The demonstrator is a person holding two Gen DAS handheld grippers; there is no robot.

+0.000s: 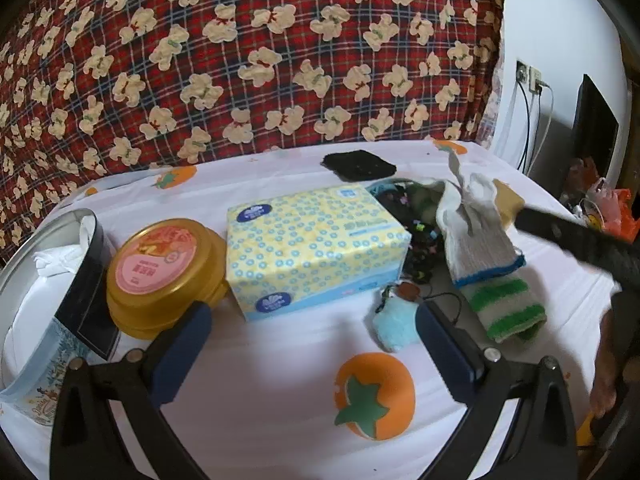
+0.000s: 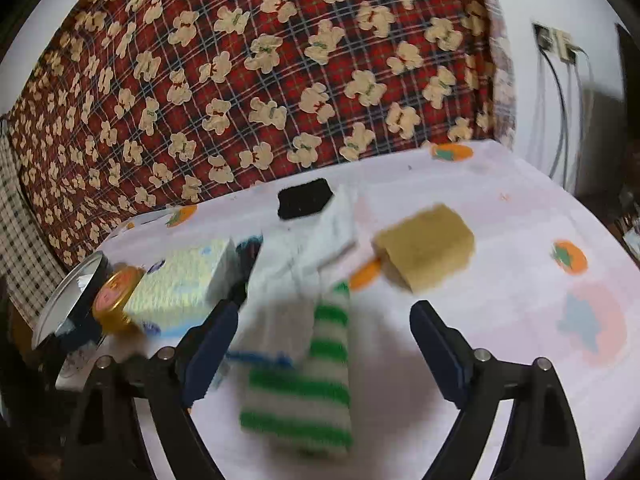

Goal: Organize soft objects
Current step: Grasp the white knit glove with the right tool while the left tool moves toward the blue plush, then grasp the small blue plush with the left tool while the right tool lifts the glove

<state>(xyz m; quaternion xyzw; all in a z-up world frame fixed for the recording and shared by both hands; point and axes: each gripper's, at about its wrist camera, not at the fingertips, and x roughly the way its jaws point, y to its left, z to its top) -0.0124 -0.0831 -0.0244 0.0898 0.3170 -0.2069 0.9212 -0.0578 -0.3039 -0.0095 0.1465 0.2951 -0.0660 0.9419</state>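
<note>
Soft things lie on a white cloth printed with orange fruit [image 1: 280, 380]. A white knit glove [image 1: 476, 232] with a blue cuff overlaps a green-and-white striped sock [image 1: 508, 312]. A fluffy light-blue charm [image 1: 390, 326] lies just left of my left gripper's right finger. My left gripper [image 1: 312, 320] is open and empty, facing a yellow tissue pack [image 1: 316, 248]. In the blurred right wrist view, my right gripper [image 2: 326, 312] is open over the striped sock [image 2: 304, 392], which lies between the fingers untouched. The glove [image 2: 288, 280] and a tan sponge [image 2: 426, 248] lie beyond.
A gold round tub [image 1: 160, 276] and a metal tin [image 1: 48, 280] holding white cloth stand at the left. A black cloth [image 1: 358, 166] lies at the table's back. A red plaid bear-print blanket [image 1: 240, 60] rises behind. Cables hang on the right wall [image 1: 528, 120].
</note>
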